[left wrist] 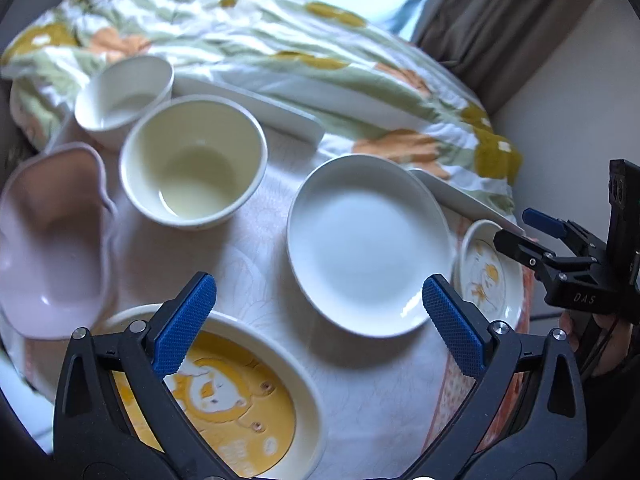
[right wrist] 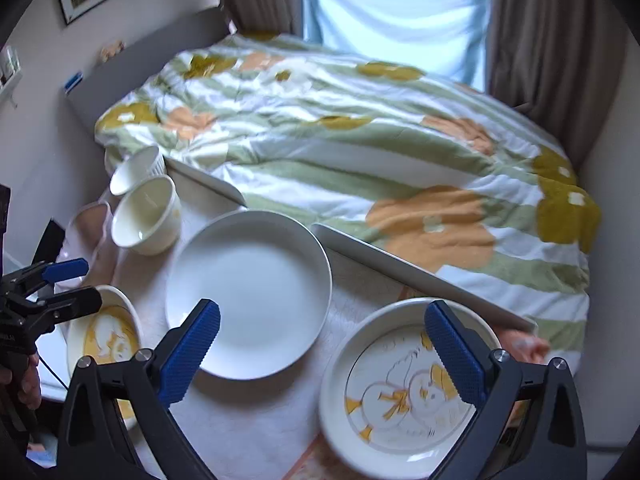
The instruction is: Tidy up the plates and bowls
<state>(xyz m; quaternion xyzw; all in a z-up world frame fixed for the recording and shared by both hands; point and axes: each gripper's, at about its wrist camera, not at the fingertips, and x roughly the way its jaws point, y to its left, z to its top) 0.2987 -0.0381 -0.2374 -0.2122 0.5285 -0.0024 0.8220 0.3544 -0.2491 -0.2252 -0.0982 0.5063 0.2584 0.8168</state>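
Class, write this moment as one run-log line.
left gripper: open, empty | right gripper: open, empty | plain white plate: central, untouched | cartoon plate: below right gripper

A low surface covered by a pale cloth with faint line drawings and an orange patterned border (right wrist: 256,420) carries the crockery. Near its middle lies a plain white shallow plate (right wrist: 248,294). At the left edge stand a cream round bowl (right wrist: 146,220), a white ribbed cup (right wrist: 138,170) behind it, and a pink wavy-rimmed bowl (left wrist: 52,240). A white-rimmed dish with a yellow cartoon print (left wrist: 232,396) sits at the near left corner, a white cartoon-printed plate (right wrist: 404,388) at the near right; the far edge, possibly a white tray rim (right wrist: 420,276), meets a flowered quilt (right wrist: 360,140)
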